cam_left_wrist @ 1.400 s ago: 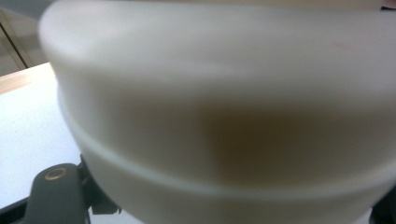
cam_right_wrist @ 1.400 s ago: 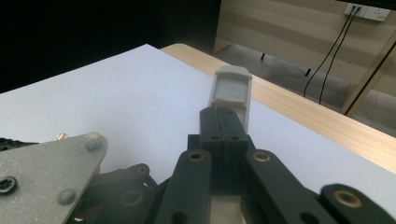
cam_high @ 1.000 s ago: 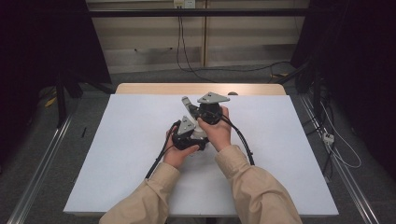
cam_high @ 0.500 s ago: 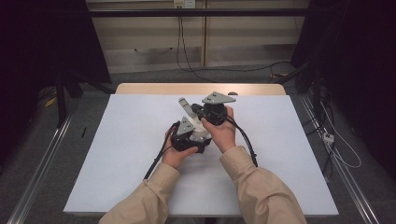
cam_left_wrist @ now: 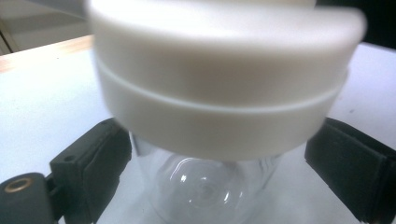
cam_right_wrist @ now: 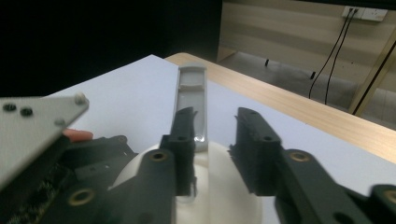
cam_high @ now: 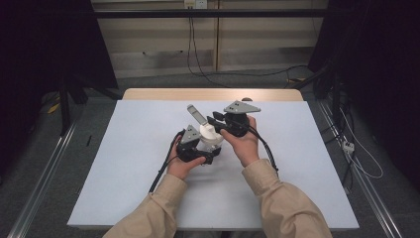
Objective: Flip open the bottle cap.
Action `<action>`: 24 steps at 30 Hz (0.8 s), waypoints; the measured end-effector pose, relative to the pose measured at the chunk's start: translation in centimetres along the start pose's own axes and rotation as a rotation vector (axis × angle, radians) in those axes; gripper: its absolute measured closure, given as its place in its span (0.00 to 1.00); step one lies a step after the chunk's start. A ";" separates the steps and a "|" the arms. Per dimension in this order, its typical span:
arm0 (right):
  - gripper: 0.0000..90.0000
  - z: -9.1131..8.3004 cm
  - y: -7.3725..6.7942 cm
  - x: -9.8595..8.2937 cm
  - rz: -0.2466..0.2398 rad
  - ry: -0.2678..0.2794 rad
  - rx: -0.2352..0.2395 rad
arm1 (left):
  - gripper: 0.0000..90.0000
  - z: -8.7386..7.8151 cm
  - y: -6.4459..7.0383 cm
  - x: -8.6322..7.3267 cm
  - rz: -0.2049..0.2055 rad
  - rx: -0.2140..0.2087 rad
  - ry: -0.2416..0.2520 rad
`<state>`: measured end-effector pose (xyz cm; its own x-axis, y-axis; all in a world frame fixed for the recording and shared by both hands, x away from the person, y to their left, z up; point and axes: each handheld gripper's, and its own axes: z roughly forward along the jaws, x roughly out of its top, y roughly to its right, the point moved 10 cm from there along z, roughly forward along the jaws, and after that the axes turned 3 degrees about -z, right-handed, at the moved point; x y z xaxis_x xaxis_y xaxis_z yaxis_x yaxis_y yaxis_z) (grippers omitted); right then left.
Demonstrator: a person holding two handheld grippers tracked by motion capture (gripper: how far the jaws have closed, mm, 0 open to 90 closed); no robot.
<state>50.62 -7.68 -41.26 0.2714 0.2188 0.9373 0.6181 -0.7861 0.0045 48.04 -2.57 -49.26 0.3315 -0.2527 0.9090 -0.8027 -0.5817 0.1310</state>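
Two grippers meet near the tabletop's [cam_high: 124,163] middle. The left gripper [cam_high: 195,148] clamps a clear bottle [cam_left_wrist: 205,186] below its white lid [cam_left_wrist: 224,93]; smooth, probably slippery. The right gripper [cam_high: 220,124] stands narrowly parted beside the grey flip tab [cam_right_wrist: 191,102].

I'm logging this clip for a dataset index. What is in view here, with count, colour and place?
Jar: one, clear body, between the left hand-held gripper's pads at table centre.
Lid: one, white, on the jar.
Flip tab: one, grey, raised from the lid, beside the right hand-held gripper's jaws.
Table cover: one, pale blue-white, across the table.
Table: one, light wood, far edge showing.
Wall cables: several, black, hanging behind the table.
Left hand-held gripper: one, black, around the jar.
Right hand-held gripper: one, black, jaws parted over the lid.
Sleeves: two, beige, bottom of the high view.
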 end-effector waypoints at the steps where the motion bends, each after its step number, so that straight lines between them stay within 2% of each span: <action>1: 0.70 -0.2 0.0 -0.1 -0.005 0.002 -0.001 | 0.08 -0.2 0.0 0.1 -0.003 -0.001 0.000; 4: 0.59 -0.8 -0.2 -0.3 -0.002 0.002 0.011 | 0.06 -0.7 0.1 0.0 0.011 -0.009 -0.011; 8: 0.45 -1.9 -0.3 -0.5 -0.015 0.002 0.009 | 0.06 -1.2 0.2 -0.3 0.005 -0.014 -0.015; 10: 0.37 -2.3 -0.4 -0.7 -0.005 0.002 0.022 | 0.06 -1.6 0.1 -0.4 0.004 -0.015 -0.014; 16: 0.27 -3.5 -0.6 -1.6 -0.010 -0.006 0.036 | 0.05 -2.9 0.2 -0.3 -0.005 -0.025 -0.004; 19: 0.25 -4.3 -0.5 -2.2 -0.006 0.002 0.033 | 0.05 -3.5 0.2 -0.5 -0.015 -0.036 -0.015; 24: 0.20 -5.4 -0.1 -4.0 0.006 -0.013 0.026 | 0.05 -5.0 -0.5 -1.0 -0.016 -0.021 -0.021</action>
<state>45.45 -11.57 -43.10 0.2845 0.2222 0.9326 0.6357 -0.7719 -0.0100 45.62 1.80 -48.28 0.3549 -0.2595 0.8982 -0.8071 -0.5698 0.1543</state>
